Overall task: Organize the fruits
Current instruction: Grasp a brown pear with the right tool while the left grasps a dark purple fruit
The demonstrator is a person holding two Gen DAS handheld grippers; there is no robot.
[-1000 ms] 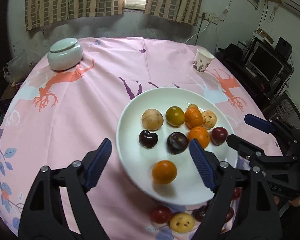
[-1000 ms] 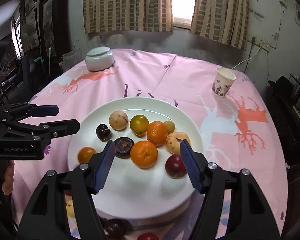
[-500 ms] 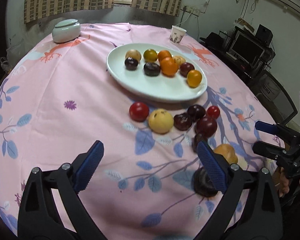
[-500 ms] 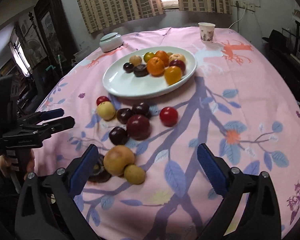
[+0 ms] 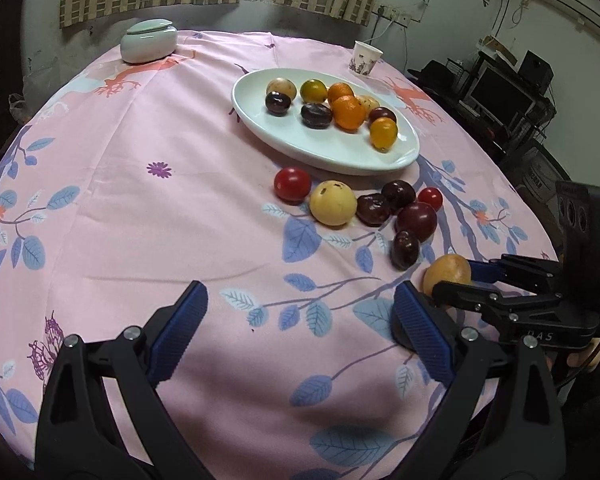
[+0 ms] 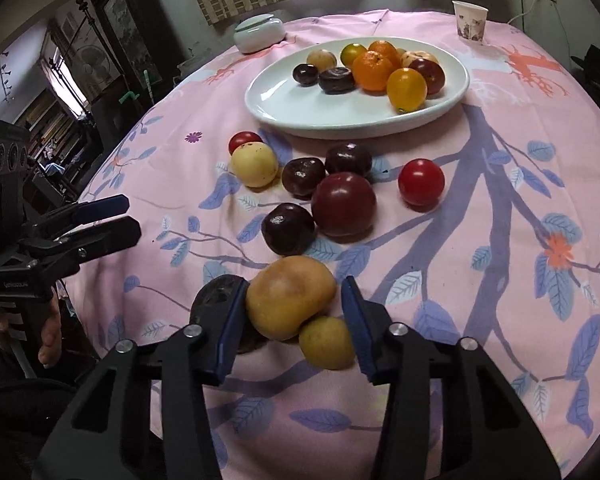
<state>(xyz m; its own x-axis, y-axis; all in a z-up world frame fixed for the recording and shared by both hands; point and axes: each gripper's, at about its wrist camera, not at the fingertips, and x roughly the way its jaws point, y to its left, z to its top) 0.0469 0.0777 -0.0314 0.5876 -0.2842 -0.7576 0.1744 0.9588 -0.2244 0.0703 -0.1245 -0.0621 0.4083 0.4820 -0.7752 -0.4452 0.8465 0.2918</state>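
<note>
A white plate (image 5: 328, 156) (image 6: 300, 108) holds several fruits: oranges, dark plums and pale round ones. In front of it on the pink cloth lie loose fruits, among them a red tomato (image 5: 292, 184), a pale yellow fruit (image 5: 333, 203) and a big dark-red plum (image 6: 343, 204). My right gripper (image 6: 294, 290) (image 5: 462, 280) is closing around a tan-yellow fruit (image 6: 290, 296) (image 5: 447, 274). Its left pad touches the fruit and a thin gap shows at the right pad. A smaller yellow fruit (image 6: 326, 342) lies just below. My left gripper (image 5: 300, 296) (image 6: 116, 216) hangs wide open over bare cloth.
A dark flat fruit (image 6: 216, 296) lies beside the right gripper's left finger. At the far side of the table stand a lidded pale green jar (image 5: 150, 40) and a paper cup (image 5: 366, 58). Shelves with monitors (image 5: 500, 92) stand beyond the table's right edge.
Both grippers pulled back from over the plate to the near side of the table. The right jaws stood wide half a second ago and have narrowed around the tan-yellow fruit.
</note>
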